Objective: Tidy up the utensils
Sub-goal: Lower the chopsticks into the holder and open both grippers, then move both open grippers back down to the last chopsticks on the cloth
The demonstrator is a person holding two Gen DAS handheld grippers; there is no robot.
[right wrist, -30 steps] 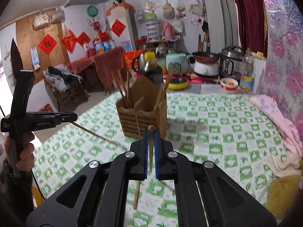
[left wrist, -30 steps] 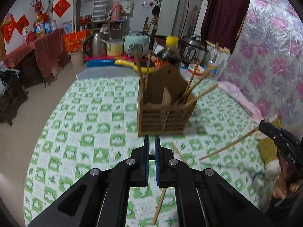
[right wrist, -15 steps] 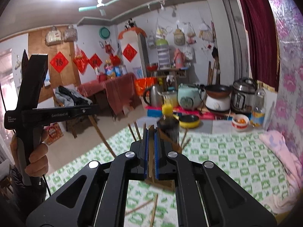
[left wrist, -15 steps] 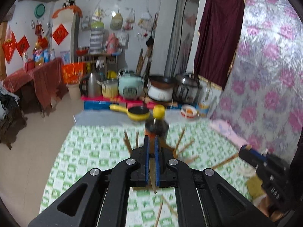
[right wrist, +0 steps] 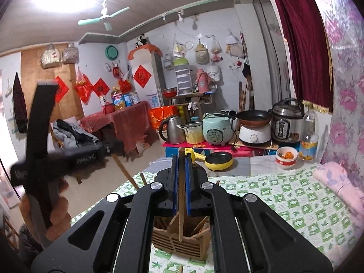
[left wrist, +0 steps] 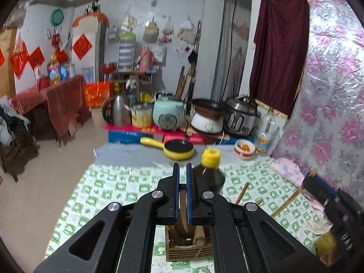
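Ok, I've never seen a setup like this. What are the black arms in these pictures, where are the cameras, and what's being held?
There is no robot. A person holds a black two-finger clamp in each hand, and a wide-angle camera on each clamp looks out along its fingers. The left wrist view shows the left gripper shut on the left chopstick. The right wrist view shows the right gripper shut on the right chopstick. Below both is a slatted wooden utensil holder with more chopsticks in it, standing on a table with a green checked cloth. A dark bottle with a yellow cap stands beyond the holder.
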